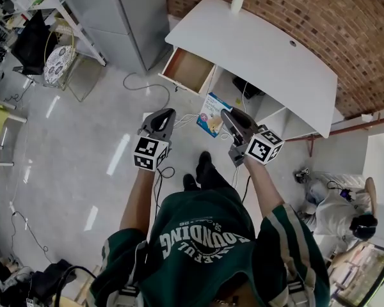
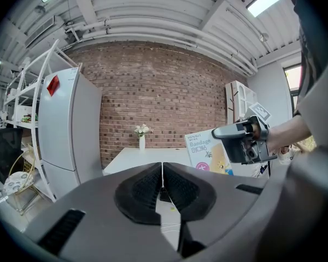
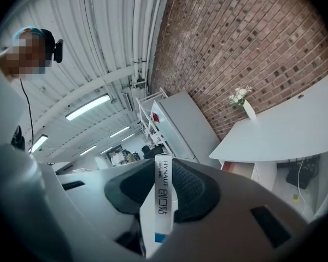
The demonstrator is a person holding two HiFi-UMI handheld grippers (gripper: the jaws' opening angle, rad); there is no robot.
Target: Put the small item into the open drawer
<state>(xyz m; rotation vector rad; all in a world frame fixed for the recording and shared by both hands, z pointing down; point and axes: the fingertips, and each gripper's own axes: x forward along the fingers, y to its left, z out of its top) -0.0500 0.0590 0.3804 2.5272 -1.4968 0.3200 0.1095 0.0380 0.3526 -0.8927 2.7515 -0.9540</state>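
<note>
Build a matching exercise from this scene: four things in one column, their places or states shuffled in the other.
Things:
1. bandage box
2. drawer
3. vase
4. left gripper

Places or states:
A. pulled open from the desk
B. shut, holding nothing
C. clamped in the right gripper
D. standing on top of the desk

Pairs: 1-C, 2-A, 3-D, 4-B
</note>
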